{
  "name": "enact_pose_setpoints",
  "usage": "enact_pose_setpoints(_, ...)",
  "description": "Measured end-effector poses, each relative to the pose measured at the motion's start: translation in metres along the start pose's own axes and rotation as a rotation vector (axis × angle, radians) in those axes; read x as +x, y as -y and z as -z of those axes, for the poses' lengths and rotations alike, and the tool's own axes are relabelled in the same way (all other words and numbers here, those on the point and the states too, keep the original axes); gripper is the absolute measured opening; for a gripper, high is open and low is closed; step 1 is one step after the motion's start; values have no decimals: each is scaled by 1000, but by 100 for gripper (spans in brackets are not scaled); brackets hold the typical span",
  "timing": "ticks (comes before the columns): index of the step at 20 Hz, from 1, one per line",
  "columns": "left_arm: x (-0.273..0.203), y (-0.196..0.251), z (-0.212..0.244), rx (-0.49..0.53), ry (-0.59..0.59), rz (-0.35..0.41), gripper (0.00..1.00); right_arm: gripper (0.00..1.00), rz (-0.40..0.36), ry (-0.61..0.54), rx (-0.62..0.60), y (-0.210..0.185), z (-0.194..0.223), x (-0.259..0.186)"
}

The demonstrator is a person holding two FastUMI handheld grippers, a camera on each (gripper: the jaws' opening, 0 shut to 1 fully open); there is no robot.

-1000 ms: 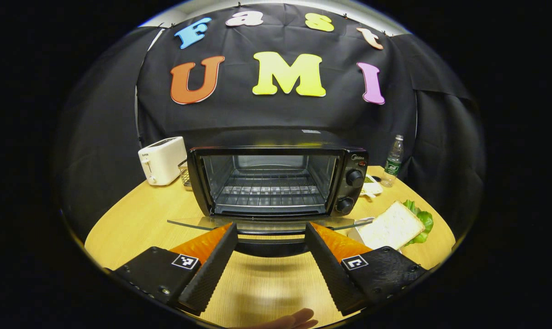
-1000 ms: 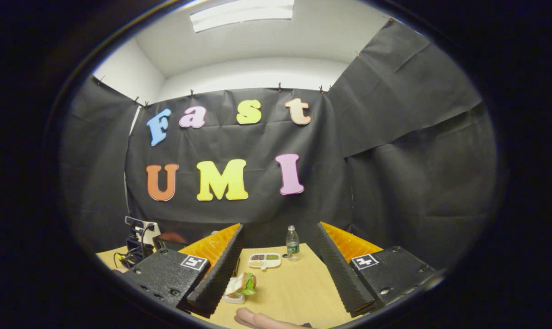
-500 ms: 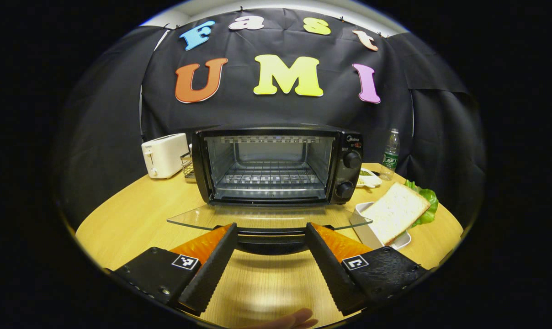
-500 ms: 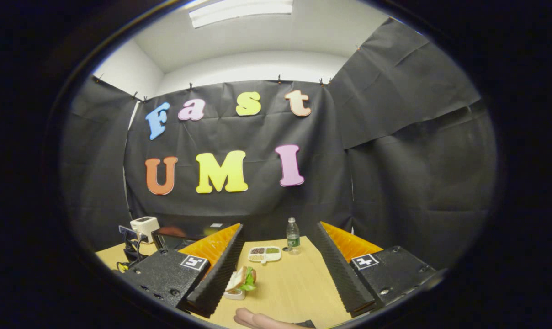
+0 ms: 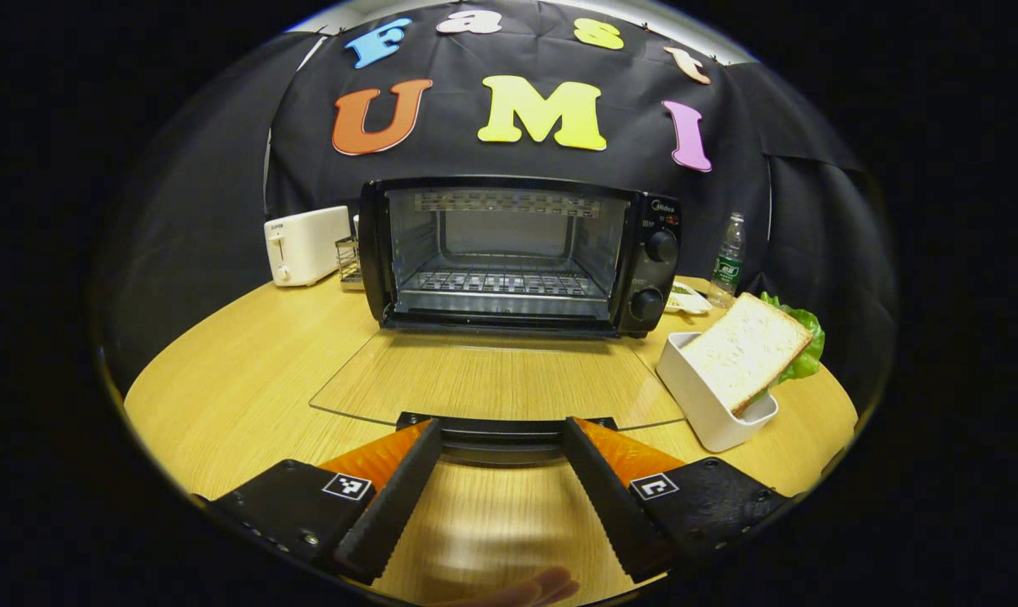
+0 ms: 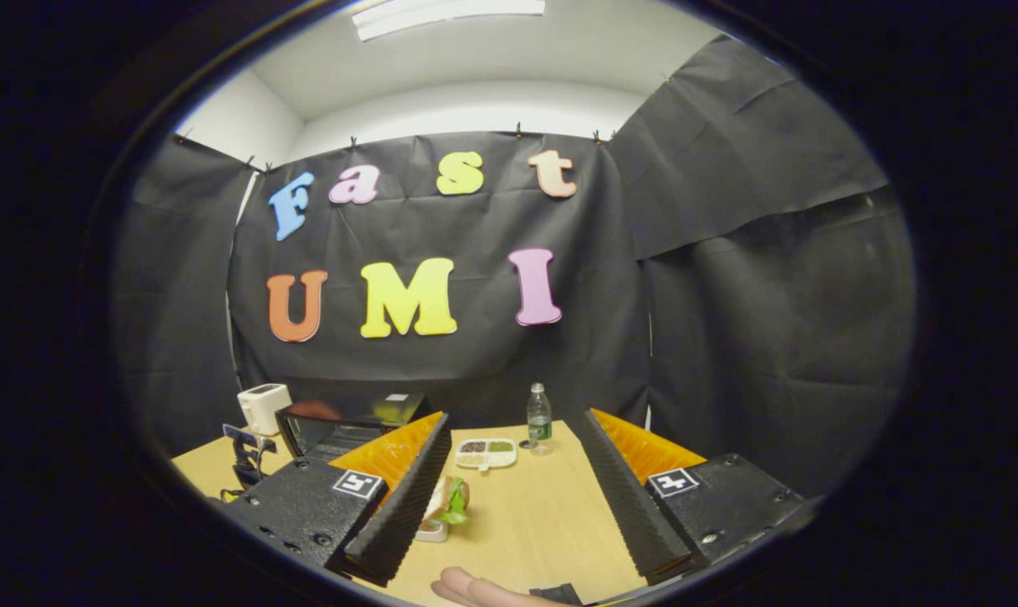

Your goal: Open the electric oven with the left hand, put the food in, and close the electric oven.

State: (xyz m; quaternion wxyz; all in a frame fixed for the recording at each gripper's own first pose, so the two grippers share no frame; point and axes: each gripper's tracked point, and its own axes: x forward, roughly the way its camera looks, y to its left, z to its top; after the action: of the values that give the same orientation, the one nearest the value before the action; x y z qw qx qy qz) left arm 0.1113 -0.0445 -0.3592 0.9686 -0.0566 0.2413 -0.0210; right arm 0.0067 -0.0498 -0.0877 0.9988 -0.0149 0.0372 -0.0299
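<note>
Wooden worktop (image 5: 248,371), oven door down, food not yet loaded.

Left gripper (image 5: 500,438) sits at the door handle (image 5: 502,432), jaws spread either side of it, not pinching; the glass door (image 5: 492,379) lies flat, presumably to clear the empty rack (image 5: 500,282) of the electric oven (image 5: 517,253). Sandwich (image 5: 749,350) stands tilted in a white dish (image 5: 703,405) just right of the door. Right gripper (image 6: 513,497) hovers apart, jaws spread, empty.
</note>
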Motion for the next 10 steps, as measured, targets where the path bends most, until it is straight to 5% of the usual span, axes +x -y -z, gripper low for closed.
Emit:
enact_pose_setpoints(6,-25,-30,-28,35,82,-113,96,95,-2,-41,-6,11,5,21)
enact_pose_setpoints(10,-65,-34,-74,-8,180,-82,96,95,-85,-126,36,1,20,53)
